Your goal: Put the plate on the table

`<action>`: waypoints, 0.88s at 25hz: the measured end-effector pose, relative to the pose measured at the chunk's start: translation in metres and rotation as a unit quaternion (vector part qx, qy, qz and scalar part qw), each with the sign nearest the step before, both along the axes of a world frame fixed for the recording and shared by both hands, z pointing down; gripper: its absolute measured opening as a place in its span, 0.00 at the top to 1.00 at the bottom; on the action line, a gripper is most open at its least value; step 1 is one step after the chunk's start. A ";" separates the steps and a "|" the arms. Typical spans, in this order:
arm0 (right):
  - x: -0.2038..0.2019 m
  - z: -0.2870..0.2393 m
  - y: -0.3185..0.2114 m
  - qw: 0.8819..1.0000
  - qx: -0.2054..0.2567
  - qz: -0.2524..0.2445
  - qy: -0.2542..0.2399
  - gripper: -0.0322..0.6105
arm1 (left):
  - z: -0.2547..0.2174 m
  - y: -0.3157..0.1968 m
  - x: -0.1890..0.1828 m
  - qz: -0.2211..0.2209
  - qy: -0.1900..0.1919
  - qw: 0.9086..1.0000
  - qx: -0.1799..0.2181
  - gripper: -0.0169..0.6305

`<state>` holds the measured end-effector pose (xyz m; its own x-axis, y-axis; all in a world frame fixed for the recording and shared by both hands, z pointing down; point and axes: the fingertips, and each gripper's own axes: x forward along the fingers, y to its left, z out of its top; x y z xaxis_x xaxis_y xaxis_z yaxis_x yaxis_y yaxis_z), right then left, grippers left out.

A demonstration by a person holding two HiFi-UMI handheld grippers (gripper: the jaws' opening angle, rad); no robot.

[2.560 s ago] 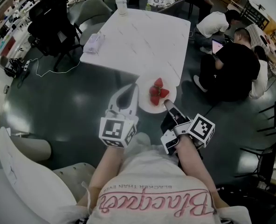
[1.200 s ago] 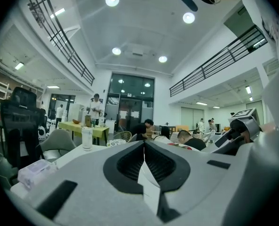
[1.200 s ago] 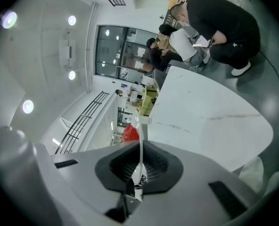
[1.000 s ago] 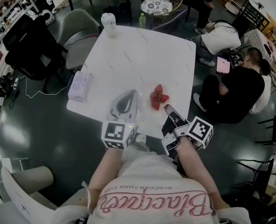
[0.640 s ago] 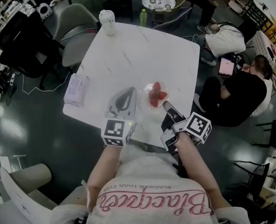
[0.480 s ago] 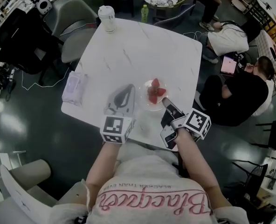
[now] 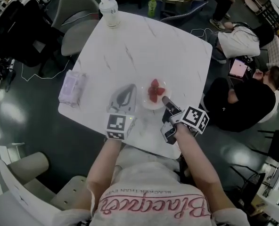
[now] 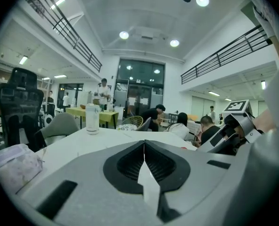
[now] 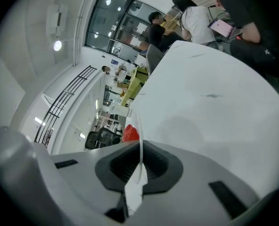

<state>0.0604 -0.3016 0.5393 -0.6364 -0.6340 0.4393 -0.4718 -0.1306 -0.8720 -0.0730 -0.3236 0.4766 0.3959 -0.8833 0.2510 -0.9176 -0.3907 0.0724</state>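
Observation:
A small white plate [image 7: 147, 100] with red strawberries [image 7: 154, 90] is over the near part of the white marble table [image 7: 144, 46]; whether it rests on the top I cannot tell. My right gripper [image 7: 164, 100] is shut on the plate's near right rim. In the right gripper view the rim [image 9: 138, 126] runs edge-on between the jaws, with a strawberry [image 9: 130, 133] just behind. My left gripper [image 7: 129, 87] lies left of the plate, shut and empty; in the left gripper view its jaws meet with nothing between them.
A white lidded cup [image 7: 110, 12] stands at the table's far left corner and a tissue pack [image 7: 69, 86] lies near its left edge. Chairs [image 7: 78, 13] stand to the far left. People [image 7: 245, 102] sit on the floor to the right.
I have moved up to the table. The plate, held by the right gripper, went from over the floor off the table's corner to over the tabletop. Both grippers kept their states.

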 end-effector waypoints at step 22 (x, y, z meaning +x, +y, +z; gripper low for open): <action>0.002 0.070 -0.033 0.972 0.016 -0.085 0.217 0.90 | 0.058 -0.016 0.008 -0.003 -0.022 0.998 -0.050 0.96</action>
